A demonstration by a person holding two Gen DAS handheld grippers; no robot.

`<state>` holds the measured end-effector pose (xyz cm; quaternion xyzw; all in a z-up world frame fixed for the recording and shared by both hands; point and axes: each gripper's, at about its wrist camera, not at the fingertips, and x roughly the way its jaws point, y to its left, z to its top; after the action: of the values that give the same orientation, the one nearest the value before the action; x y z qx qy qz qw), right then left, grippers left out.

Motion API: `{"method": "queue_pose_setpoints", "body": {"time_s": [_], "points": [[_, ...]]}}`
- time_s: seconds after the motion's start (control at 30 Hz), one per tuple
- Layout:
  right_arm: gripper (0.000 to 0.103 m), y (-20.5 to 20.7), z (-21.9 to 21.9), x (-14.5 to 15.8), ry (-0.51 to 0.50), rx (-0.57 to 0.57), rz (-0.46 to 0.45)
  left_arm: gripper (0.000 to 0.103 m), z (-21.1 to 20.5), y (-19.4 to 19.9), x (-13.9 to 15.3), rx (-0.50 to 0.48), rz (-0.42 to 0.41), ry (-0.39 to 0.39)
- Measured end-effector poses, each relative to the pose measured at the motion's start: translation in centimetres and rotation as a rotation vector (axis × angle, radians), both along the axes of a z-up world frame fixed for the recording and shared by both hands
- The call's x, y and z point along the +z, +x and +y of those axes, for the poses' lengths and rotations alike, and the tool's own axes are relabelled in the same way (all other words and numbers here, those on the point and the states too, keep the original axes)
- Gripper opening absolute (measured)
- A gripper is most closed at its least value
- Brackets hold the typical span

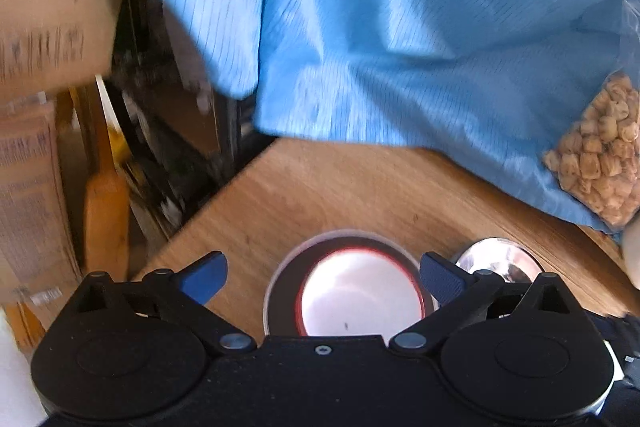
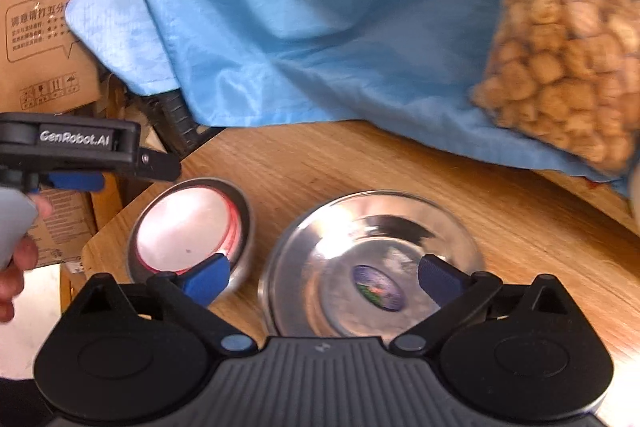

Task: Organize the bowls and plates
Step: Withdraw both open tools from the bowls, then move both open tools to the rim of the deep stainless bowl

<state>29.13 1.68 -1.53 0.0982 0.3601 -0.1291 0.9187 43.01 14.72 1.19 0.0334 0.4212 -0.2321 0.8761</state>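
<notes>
On the wooden table [image 1: 320, 195] stands a white bowl with a red rim [image 1: 360, 295], nested in a grey metal bowl. My left gripper [image 1: 324, 277] hovers over it, open, with its blue pads well apart on either side and nothing pressed between them. To the right lies a shiny steel plate [image 2: 372, 267] with a coloured sticker at its centre; only its edge shows in the left wrist view, where the steel plate [image 1: 500, 259] is partly hidden by a finger. My right gripper [image 2: 324, 279] stands open above this plate. The nested bowls [image 2: 188, 227] sit close to the plate's left.
A blue cloth [image 2: 320, 27] drapes over the table's far side, with a clear bag of tan snack pieces [image 2: 568, 59] on it. Cardboard boxes [image 2: 40, 39] and clutter stand beyond the table's left corner. A person's hand [image 2: 16, 267] holds the left gripper's black body [image 2: 72, 143].
</notes>
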Motion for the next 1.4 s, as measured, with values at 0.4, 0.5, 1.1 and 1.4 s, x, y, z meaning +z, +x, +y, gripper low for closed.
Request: {"method": "queue_pose_setpoints", "body": {"time_s": [0.4,0.5,1.1,1.4], "points": [[0.103,-4.5,-2.4,0.8,-0.040,0.007,-0.046,0.102,-4.2,-4.9,2.3,-0.134,-0.220,-0.068],[0.103,-5.4,-2.9,0.8,-0.033,0.011,-0.053,0.102,-5.4,-5.9,2.1,-0.146,-0.223,-0.065],[0.103,-6.4,-3.5,0.7,0.047,0.116,0.033,0.102,-4.3,-8.5,2.3,-0.098,-0.219,-0.018],[0.103,-2.8,-0.9,0.6,0.062,0.176,0.075,0.102,-0.1,-5.8,1.4,-0.062,-0.196,0.108]]}}
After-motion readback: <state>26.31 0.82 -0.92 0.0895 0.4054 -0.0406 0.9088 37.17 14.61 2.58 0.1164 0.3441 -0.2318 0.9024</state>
